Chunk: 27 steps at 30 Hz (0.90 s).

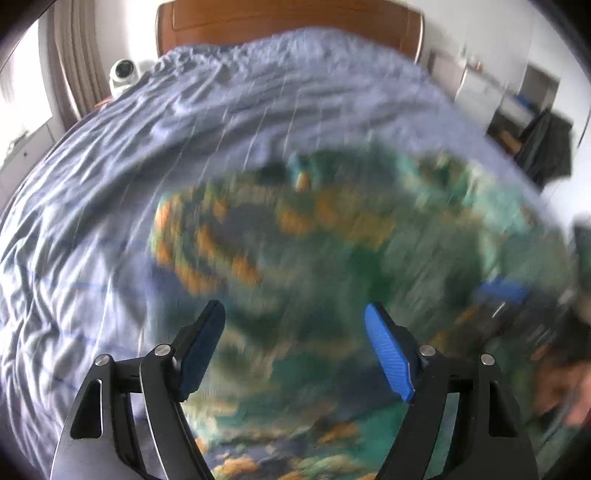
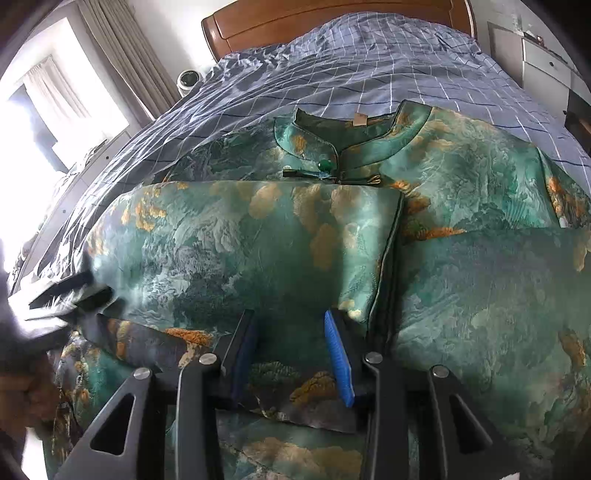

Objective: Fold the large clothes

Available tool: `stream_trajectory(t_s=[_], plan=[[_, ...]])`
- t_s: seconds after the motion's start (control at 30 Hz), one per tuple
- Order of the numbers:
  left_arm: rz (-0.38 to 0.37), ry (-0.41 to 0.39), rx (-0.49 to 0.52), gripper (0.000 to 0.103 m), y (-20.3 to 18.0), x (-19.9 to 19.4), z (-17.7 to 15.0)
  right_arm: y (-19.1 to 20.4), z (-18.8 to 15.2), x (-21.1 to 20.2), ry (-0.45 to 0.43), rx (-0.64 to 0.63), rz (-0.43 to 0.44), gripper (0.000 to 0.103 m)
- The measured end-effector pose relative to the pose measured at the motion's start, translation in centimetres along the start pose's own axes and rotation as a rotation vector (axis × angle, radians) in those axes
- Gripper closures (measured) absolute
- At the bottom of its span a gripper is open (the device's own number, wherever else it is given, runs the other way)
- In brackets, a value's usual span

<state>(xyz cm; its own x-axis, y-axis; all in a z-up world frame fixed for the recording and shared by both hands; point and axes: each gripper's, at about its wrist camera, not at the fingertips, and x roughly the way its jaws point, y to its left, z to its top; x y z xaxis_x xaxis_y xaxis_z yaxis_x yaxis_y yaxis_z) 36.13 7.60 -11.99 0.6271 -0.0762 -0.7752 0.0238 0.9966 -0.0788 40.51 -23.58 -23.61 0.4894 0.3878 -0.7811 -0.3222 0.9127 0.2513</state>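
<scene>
Your green garment (image 2: pixel 461 206) lies spread across the checked blue bedcover (image 2: pixel 369 66), collar (image 2: pixel 354 136) up at twelve o'clock toward the wooden headboard (image 2: pixel 332 22). A green button (image 2: pixel 325 164) sits at the collar's closure, with a small tan label (image 2: pixel 359 119) just inside the neck. One panel (image 2: pixel 258 243) of the garment is folded over the body from the nine o'clock side, its dark piped edge running down at about one o'clock from your right gripper (image 2: pixel 291 347).

That right gripper has its blue pads parted, a fold of the patterned cloth lying between them; whether either pad touches the cloth, you cannot tell from here. At nine o'clock in the right wrist view, your left gripper (image 2: pixel 70 291) shows as a dark blur at the garment's edge.

From the left wrist view everything smears: the garment (image 1: pixel 332 240) fills the frame from centre out to three o'clock, bedcover (image 1: pixel 110 166) from nine to twelve. Your left gripper (image 1: pixel 295 350) has its fingers wide apart over the cloth, nothing between them. A white dome-shaped object (image 1: pixel 123 74) sits beside the bed at eleven o'clock, and the other gripper (image 1: pixel 506 295) blurs in at three o'clock.
</scene>
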Motion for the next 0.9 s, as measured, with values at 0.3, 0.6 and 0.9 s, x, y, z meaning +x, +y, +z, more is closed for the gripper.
stream_trajectory(t_s=[0.3, 0.6, 0.9], plan=[[0.083, 0.06, -0.09, 0.011, 3.2, 7.6, 4.8, 0.4, -0.4, -0.2, 0.002, -0.017, -0.011, 0.066], [0.007, 0.064, -0.154, 0.007, 5.4, 9.6, 1.6, 0.7, -0.7, 0.0, -0.008, -0.029, -0.021, 0.066], [0.03, 0.079, 0.04, 0.006, 2.5, 2.9, -2.7, 1.2, -0.8, -0.1, -0.009, -0.04, -0.041, 0.066]])
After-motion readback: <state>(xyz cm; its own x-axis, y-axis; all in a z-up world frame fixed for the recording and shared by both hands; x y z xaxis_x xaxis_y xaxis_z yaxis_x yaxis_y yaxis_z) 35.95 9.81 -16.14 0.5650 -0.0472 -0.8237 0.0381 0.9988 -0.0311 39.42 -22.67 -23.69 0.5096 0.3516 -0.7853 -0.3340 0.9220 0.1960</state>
